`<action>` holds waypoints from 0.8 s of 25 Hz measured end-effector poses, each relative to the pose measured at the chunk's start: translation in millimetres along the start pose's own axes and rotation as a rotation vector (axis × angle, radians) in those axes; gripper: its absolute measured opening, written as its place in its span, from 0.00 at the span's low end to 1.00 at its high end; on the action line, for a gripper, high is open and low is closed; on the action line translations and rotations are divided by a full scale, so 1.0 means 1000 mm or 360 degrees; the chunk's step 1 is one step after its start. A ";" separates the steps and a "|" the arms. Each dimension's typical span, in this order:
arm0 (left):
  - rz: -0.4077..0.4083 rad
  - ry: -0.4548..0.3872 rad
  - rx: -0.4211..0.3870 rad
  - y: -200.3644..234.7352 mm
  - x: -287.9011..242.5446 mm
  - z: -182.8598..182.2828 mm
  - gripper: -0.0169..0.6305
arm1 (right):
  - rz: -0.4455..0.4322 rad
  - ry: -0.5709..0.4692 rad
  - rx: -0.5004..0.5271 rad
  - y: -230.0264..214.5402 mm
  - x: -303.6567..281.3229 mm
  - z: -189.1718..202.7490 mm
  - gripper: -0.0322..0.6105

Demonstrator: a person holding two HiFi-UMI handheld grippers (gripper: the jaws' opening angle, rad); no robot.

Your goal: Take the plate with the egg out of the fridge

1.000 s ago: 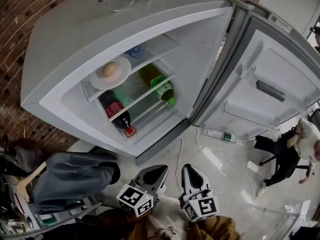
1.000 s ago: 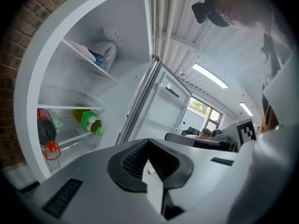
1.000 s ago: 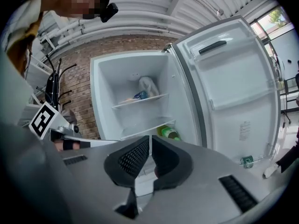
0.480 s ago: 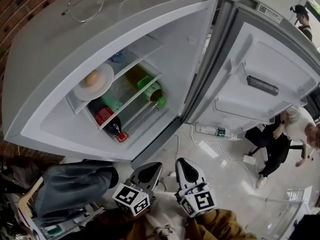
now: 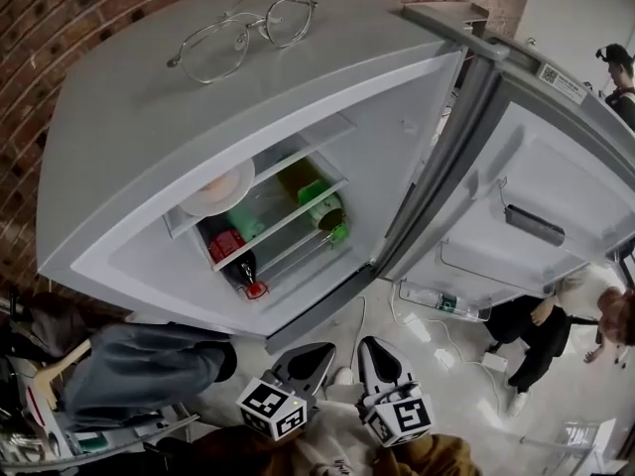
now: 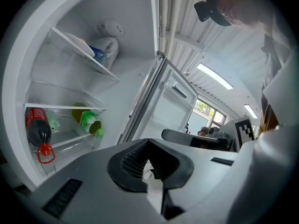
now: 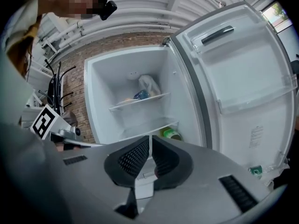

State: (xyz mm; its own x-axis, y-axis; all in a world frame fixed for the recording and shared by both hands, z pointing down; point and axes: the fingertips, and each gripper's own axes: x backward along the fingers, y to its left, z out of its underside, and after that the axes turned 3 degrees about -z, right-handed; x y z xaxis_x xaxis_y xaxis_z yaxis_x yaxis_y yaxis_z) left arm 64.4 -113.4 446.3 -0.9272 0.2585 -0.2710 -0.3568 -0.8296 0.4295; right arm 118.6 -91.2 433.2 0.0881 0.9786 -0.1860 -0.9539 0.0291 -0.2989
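Two grippers sit side by side at the 6 o'clock edge of the head view, in front of the open fridge (image 5: 139, 137). The left gripper (image 5: 319, 351) and the right gripper (image 5: 371, 345) each have their fingers pressed together with nothing between them. The plate (image 5: 220, 194) rests at the left end of the upper shelf (image 5: 303, 142), at about 11 o'clock from the fingers and well apart from them. The egg (image 5: 212, 179) on it is half hidden under the fridge's top lip. The plate looks stiff, smooth and probably glazed, so thin fingers may slip on it. The egg lies loose, is round and fragile, and would likely roll at any tilt. The best hold seems to be the near rim, where it reaches the shelf's front edge, or one gripper at 3 o'clock and one at 9 o'clock on the rim, keeping the plate level. A blue item (image 7: 141, 95) sits just behind the plate. Both pairs of fingers would have to spread before any grasp.
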 end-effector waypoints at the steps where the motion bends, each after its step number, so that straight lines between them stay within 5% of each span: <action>1: -0.0007 -0.0004 0.0006 0.000 0.000 0.000 0.04 | -0.0024 0.0005 0.0008 0.000 -0.001 0.000 0.06; 20: -0.0253 -0.0156 -0.0006 0.019 0.017 -0.026 0.04 | -0.0423 0.0015 -0.0063 0.023 -0.051 -0.029 0.06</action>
State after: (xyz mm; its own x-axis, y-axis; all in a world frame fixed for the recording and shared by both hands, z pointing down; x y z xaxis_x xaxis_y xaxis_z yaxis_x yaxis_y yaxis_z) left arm 44.6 -138.0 427.3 -0.8658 0.4336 -0.2497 -0.4996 -0.7761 0.3848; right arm 100.1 -146.2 409.0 0.3370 0.9356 -0.1047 -0.8849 0.2768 -0.3745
